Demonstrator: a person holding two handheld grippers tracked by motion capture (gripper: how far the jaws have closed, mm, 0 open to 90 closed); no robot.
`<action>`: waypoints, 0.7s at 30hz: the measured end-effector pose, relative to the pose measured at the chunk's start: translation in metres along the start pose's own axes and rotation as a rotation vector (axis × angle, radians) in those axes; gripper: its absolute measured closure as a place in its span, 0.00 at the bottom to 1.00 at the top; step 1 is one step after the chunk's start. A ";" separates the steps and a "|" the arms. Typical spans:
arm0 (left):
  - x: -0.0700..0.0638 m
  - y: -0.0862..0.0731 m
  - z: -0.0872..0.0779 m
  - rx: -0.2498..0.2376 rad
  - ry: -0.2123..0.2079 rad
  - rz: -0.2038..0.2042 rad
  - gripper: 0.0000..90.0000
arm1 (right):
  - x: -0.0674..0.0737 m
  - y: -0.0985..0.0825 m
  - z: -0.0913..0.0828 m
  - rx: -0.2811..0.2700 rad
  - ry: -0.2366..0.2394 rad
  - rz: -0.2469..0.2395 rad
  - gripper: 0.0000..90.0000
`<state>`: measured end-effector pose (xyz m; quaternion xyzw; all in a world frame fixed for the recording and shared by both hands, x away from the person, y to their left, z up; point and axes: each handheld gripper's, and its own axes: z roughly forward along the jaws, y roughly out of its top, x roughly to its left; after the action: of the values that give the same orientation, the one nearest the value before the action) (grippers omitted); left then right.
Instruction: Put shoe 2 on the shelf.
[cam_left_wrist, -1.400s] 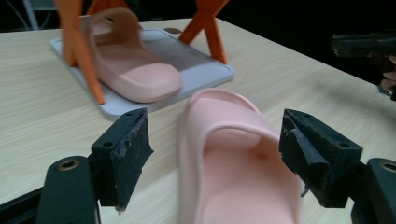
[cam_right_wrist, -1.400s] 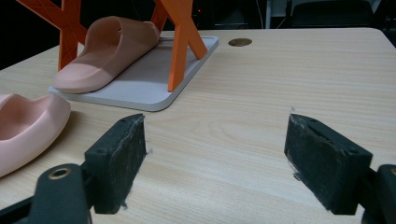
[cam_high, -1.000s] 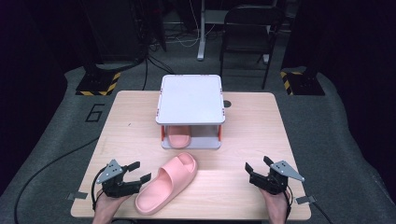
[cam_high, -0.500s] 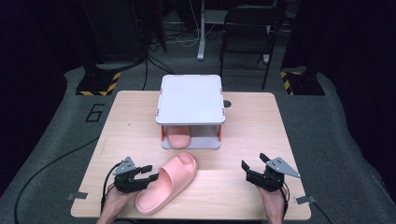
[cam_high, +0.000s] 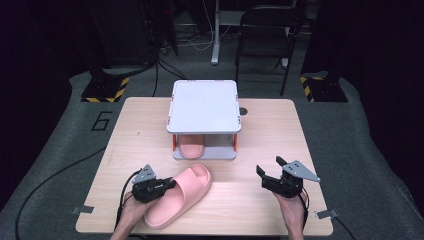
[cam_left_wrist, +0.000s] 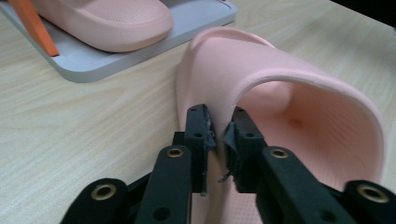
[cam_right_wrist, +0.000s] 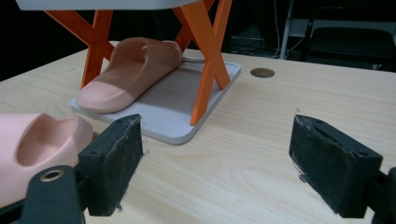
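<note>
1. Near the front of the rack (cam_high: 204, 106), on the left – the left gripper (cam_high: 162, 185) has just closed its jaws on the side wall of the loose pink slipper (cam_high: 182, 197), where earlier it stood apart; the slipper lies on the surface (cam_high: 130, 135), ready to lift.
2. Under the rack, its mate (cam_high: 190, 145) is already stowed.
3. Right of the rack's front, the right gripper (cam_high: 267, 176) hangs with jaws wide – empty.

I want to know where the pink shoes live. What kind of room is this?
Probably a lab or studio, not a home. A bare wooden table stands on grey carpet in a dark room, with cables trailing behind it, a plain chair, and yellow-and-black striped stand bases on the floor.
</note>
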<state>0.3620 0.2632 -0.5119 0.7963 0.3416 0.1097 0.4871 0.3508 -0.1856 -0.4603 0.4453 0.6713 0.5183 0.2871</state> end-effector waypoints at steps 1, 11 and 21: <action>-0.001 0.001 0.000 0.000 0.000 -0.008 0.90 | 0.000 0.001 0.000 0.000 0.001 0.001 0.19; -0.019 0.018 0.012 -0.057 0.053 -0.024 0.93 | 0.009 0.051 0.031 -0.024 0.056 -0.056 0.20; -0.041 0.040 0.040 -0.124 0.149 -0.111 0.94 | 0.033 0.118 0.103 0.007 0.217 -0.152 0.22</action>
<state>0.3697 0.1968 -0.4918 0.7340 0.4131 0.1625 0.5141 0.4586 -0.1031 -0.3764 0.3356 0.7319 0.5379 0.2497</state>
